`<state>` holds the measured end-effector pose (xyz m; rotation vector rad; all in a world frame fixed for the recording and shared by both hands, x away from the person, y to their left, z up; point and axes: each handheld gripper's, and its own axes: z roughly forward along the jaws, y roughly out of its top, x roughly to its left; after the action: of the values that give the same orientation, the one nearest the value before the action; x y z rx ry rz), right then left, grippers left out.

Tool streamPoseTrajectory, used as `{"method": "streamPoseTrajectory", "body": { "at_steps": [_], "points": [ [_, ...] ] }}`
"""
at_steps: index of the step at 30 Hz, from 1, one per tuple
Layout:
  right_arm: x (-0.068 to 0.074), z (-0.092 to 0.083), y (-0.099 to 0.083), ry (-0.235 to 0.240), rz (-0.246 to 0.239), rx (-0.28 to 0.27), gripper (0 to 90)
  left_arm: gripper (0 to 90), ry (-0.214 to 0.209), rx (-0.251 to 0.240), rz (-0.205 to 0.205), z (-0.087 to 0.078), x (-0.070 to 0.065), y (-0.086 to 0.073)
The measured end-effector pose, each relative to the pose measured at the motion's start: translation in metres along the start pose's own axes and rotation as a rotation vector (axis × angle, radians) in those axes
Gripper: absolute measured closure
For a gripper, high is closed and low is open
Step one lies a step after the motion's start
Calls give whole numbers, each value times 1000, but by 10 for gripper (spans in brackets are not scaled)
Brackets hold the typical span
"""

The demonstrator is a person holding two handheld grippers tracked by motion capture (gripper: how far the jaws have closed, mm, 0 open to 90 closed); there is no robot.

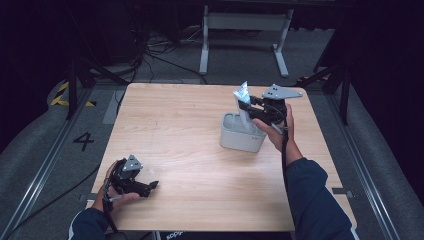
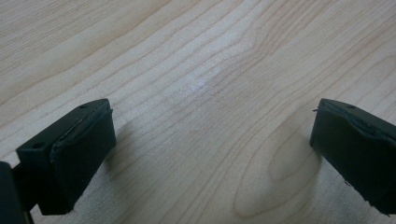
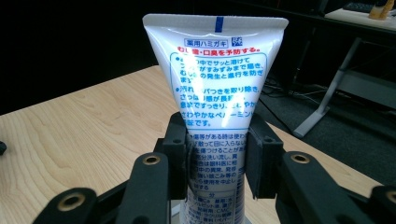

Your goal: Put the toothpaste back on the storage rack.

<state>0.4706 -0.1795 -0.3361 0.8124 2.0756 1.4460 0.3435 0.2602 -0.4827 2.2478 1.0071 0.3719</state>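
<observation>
The right gripper was clamped on a white plastic toothpaste tube, held upright over the pale grey rectangular holder at the right of the light wooden table. The left gripper sat low at the near left, jaws wide apart over bare wood.

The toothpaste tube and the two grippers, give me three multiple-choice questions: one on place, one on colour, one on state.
1. Where is the toothpaste tube?
A. flat on the table
B. upright over the grey container
C. on the floor

2. What colour is the tube's top line of print?
A. red
B. green
C. yellow

3. How is the left gripper?
A. shut on the tube
B. shut on nothing
C. open, with nothing between its fingers

Answers: 1 B, the right gripper holds it standing above the container. 2 A, red characters head the text. 3 C, bare table shows between its fingers.
</observation>
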Motion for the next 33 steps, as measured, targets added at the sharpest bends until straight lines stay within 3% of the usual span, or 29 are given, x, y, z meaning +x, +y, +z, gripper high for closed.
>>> {"method": "streamPoseTrajectory", "body": {
  "at_steps": [23,33],
  "points": [
    [-6,5,-20,15,9,26,663,7,5,1,10,0,1,0],
    [-3,2,-30,25,-8,58,661,6,-6,2,-11,0,-1,0]
  ]
}}
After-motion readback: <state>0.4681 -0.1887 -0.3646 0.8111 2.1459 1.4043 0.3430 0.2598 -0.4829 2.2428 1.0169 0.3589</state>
